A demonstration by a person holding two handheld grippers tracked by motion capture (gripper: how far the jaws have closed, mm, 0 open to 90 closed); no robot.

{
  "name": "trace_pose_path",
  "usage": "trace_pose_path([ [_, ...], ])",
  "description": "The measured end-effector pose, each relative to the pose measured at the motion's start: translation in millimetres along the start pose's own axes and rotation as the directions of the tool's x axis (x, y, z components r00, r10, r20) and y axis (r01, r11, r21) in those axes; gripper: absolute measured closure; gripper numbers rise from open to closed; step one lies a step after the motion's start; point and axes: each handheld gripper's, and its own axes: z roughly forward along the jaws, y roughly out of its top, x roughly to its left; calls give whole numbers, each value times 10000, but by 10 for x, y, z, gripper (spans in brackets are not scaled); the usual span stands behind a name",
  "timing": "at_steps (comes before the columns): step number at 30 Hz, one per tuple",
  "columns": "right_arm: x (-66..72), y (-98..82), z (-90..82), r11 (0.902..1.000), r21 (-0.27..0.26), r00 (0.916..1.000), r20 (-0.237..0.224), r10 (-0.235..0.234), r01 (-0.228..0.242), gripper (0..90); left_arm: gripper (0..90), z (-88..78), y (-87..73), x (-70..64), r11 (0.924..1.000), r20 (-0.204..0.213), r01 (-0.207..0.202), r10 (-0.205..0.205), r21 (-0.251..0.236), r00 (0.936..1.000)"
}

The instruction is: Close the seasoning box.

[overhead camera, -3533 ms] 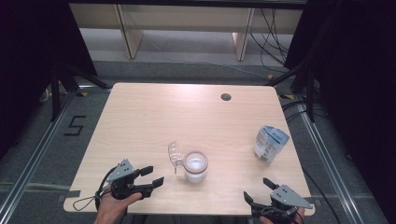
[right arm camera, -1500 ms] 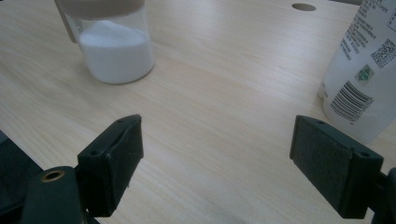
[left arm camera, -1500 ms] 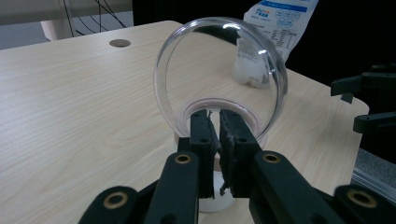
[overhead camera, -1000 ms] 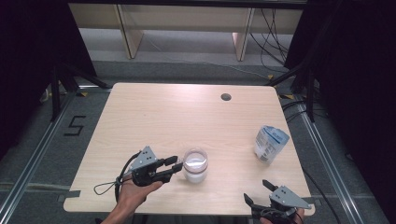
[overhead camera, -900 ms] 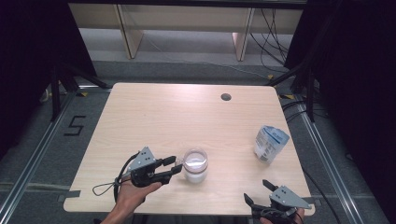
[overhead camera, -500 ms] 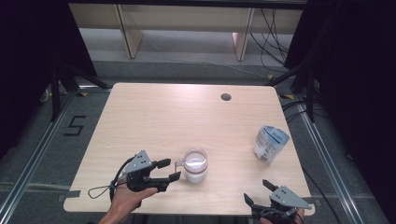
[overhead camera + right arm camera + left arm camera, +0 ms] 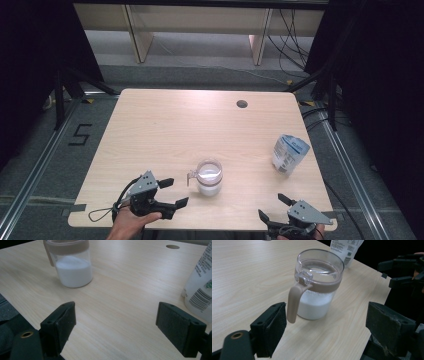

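A: We start with the table (image 7: 165, 125), a broad pale wood top with a round cable hole (image 7: 242, 104) at the far side. Near the front edge, a little left of centre, stands the jar (image 7: 209, 176), clear plastic with a brown band, lid on, part full of white powder.

B: And we've got the left gripper (image 7: 172, 192) just beside it, jaws spread wide with nothing between them. They have just been opening, and the brown handle (image 7: 294, 302) sits free ahead of the left jaw.

A: How do we think it handles?

B: We'd judge it light to middling, stiff walls, smooth and likely slippery on the clear part. The powder would shift if we tilt it. The handle looks the safest hold; the brown band below the lid is our second choice.

A: What else is about?

B: The white pouch (image 7: 289, 154) stands well apart toward the right edge, soft-sided, so easily tipped.

A: And the right gripper (image 7: 270, 207)?

B: Low at the front right corner, jaws spread, holding nothing. Bare wood lies between it and the jar, so we see nothing blocking either approach.
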Motion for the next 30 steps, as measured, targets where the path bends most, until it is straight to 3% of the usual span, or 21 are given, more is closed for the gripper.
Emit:
trace_pose_path([
  [3, 9, -2, -14, 10000, 41, 10000, -72, 33, -32, 160, 162, -13, -51, -6, 9999, -9, -18, 18, 152, 10000],
  [4, 27, -7, -19, 9996, 76, 9996, -147, 259, -258, 159, 157, -19, -65, -8, 9998, 1, -6, 6, 204, 10000],
  [6, 40, -20, -14, 9994, -12, 9993, -157, 342, -342, 157, 154, -30, -96, -38, 9994, 5, 229, -229, 268, 9997],
  [7, 25, -21, -17, 10000, -45, 9998, -213, 62, -63, 157, 154, -42, -108, -48, 9991, 47, 179, -181, 396, 9998],
  [10, 34, -26, -18, 10000, 1, 9993, -374, 40, -40, 157, 153, -65, -157, -84, 9985, 88, 211, -216, 509, 9997],
  [11, 68, -35, -25, 9988, 18, 9982, -350, 481, -481, 157, 152, -70, -176, -88, 9984, 186, 220, -230, 519, 9996],
  [13, 47, -42, -25, 9999, 24, 9995, -291, 142, -142, 157, 152, -86, -212, -105, 9978, 165, 224, -235, 626, 9996],
  [15, 56, -51, -34, 9992, 172, 9986, -369, 371, -365, 157, 152, -96, -250, -108, 9971, 120, 184, -193, 744, 9997],
  [18, 47, -62, -44, 9995, 277, 9994, -300, 149, -141, 157, 153, -105, -301, -112, 9961, 0, 177, -178, 864, 9998],
  [19, 48, -78, -20, 9997, 99, 9993, -301, 230, -227, 157, 152, -112, -316, -112, 9957, -82, 132, -125, 920, 9999],
  [21, 55, -86, -48, 9992, 316, 9989, -387, 258, -246, 157, 152, -110, -355, -115, 9957, -9, 313, -314, 868, 9995],
  [24, 40, -113, -67, 9982, 546, 9995, -191, 270, -260, 157, 152, -102, -413, -118, 9954, -60, 194, -189, 934, 9998],
  [25, 40, -119, -67, 9986, 479, 9994, -245, 245, -233, 158, 153, -110, -419, -115, 9929, -143, 75, -58, 1189, 9999],
  [28, 40, -132, -77, 9985, 516, 9997, -154, 194, -185, 157, 152, -101, -456, -122, 9922, -48, 205, -200, 1230, 9998],
  [30, 59, -138, -90, 9971, 685, 9988, -336, 355, -332, 158, 153, -97, -474, -112, 9924, -11, 145, -145, 1223, 9999],
])
